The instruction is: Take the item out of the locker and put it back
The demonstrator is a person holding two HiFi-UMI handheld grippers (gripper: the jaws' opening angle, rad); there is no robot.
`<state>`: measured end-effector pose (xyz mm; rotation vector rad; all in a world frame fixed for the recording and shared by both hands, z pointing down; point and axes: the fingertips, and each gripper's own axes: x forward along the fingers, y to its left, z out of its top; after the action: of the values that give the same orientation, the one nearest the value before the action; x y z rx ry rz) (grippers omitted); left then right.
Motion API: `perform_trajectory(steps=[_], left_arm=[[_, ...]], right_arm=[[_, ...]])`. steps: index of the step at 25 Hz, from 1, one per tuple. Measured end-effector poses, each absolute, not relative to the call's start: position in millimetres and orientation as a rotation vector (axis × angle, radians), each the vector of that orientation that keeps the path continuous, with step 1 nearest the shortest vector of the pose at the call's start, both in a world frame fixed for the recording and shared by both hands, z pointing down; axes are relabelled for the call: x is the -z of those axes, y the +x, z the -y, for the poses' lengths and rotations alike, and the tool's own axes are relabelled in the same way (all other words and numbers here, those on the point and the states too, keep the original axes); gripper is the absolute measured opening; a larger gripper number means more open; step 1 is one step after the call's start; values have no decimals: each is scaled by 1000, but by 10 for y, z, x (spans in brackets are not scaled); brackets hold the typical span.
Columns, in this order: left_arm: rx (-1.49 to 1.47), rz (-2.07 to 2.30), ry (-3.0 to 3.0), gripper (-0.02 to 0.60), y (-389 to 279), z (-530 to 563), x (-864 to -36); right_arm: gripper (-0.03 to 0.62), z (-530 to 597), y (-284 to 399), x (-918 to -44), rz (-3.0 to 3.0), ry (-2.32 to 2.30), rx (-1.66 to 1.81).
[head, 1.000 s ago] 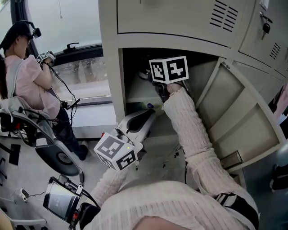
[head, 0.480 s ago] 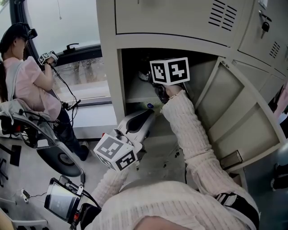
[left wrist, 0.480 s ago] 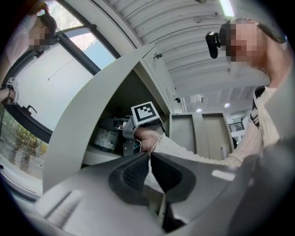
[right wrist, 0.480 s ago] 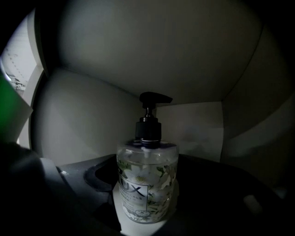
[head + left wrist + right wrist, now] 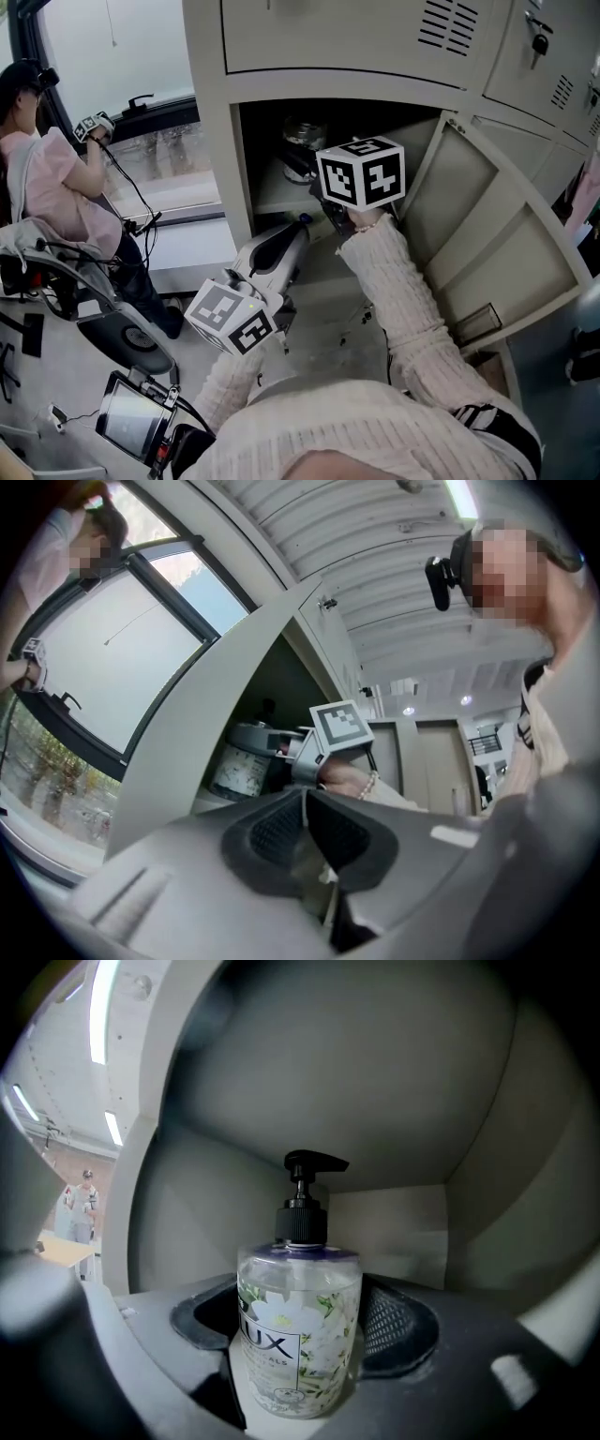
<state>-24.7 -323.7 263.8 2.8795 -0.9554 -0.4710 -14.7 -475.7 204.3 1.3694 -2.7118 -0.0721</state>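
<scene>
Bottle (image 5: 298, 1354), clear, floral label, black pump (image 5: 305, 1185), stood upright inside locker (image 5: 216, 141), in open compartment; whether it rested on shelf or hung lifted, unclear. Right gripper (image 5: 305, 1321) reached in level. Its jaws had just been closing, and pads pressed bottle's two sides. Door (image 5: 497, 244) swung wide to right. Left gripper (image 5: 302, 832) hung outside, below opening, tilted up, jaws pressed together with nothing between. Second person (image 5: 52, 178) stood by window.
</scene>
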Motion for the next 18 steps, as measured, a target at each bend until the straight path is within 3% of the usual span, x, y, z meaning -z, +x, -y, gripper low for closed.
perform_trajectory(steps=[18], left_arm=[[456, 978, 2845, 5, -349, 3054, -2723]], right_arm=[[364, 3754, 255, -2057, 2830, 1431, 97]])
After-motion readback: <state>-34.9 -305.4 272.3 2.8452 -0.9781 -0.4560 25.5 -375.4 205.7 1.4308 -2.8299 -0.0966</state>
